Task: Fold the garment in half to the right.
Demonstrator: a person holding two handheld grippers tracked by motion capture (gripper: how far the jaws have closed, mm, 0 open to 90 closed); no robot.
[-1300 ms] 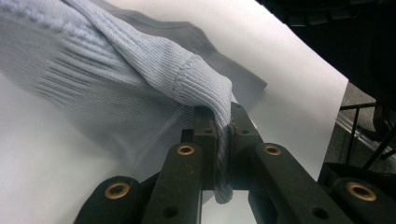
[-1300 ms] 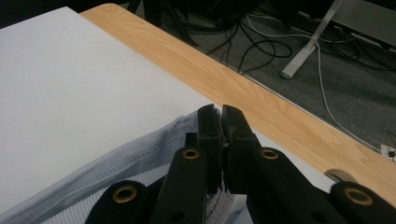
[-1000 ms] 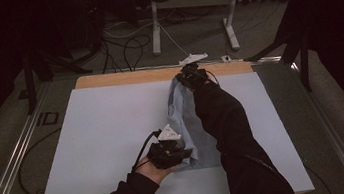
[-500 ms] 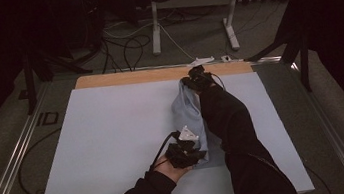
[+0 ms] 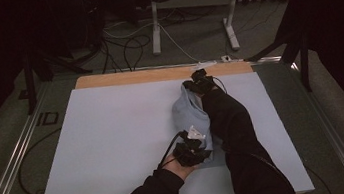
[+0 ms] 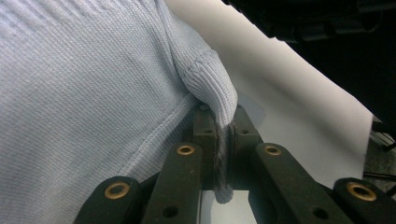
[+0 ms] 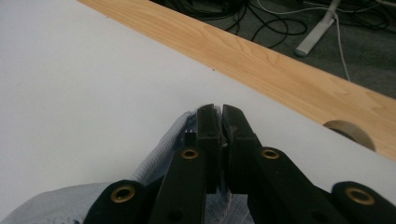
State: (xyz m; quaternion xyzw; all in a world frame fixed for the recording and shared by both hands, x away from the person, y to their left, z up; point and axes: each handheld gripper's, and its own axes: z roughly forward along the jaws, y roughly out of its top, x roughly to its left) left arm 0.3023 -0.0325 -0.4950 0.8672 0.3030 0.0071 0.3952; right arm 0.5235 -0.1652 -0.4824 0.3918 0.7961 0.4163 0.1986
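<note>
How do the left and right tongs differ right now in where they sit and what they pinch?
The left tongs sit near the table's front edge; the right tongs reach its far side, by the wooden strip. The left pinch a thick ribbed fold of the light blue garment; the right hold a thinner edge. Both are shut on that same cloth.

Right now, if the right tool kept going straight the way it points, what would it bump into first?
Probably nothing soon: ahead of the right tool, shut on the light blue cloth, lies bare white board, then the wooden strip. Depth is unclear.
</note>
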